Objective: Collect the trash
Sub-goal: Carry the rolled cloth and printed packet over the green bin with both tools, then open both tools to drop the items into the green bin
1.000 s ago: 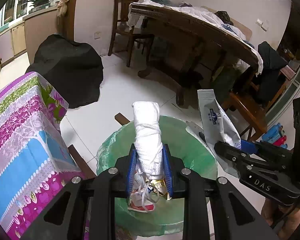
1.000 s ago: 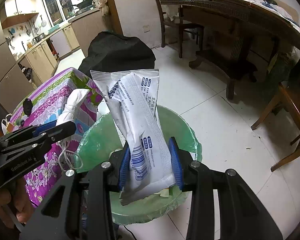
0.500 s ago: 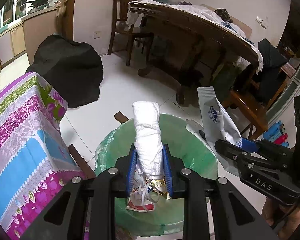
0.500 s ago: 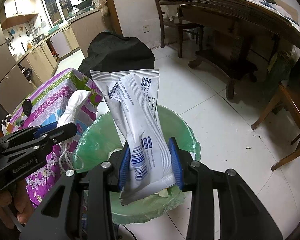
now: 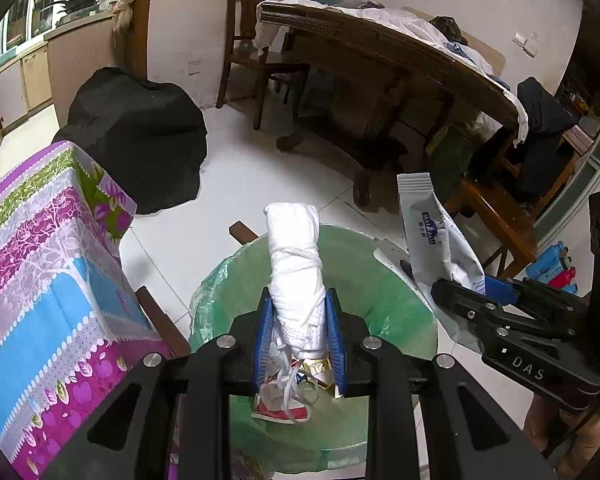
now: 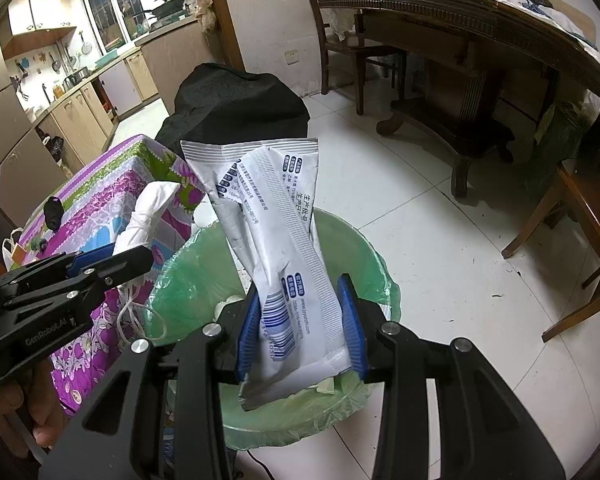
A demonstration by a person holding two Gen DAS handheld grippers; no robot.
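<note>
A round bin lined with a green bag (image 5: 376, 280) (image 6: 196, 280) stands on the floor below both grippers. My left gripper (image 5: 298, 336) is shut on a rolled white cloth bundle (image 5: 296, 264) tied with string, held upright over the bin. My right gripper (image 6: 300, 328) is shut on a white and blue plastic wrapper (image 6: 276, 236), also above the bin's opening. Each gripper shows in the other's view: the right one (image 5: 456, 286) with its wrapper (image 5: 436, 240), the left one (image 6: 136, 252) with its bundle (image 6: 148, 216). Wrappers and scraps (image 5: 288, 396) lie inside the bin.
A table with a purple, blue and green flowered cloth (image 5: 40, 280) stands left of the bin. A black covered object (image 5: 140, 140) sits behind it. A long wooden table (image 5: 400, 60) and chairs (image 6: 580, 216) stand further back on white floor tiles (image 6: 440, 240).
</note>
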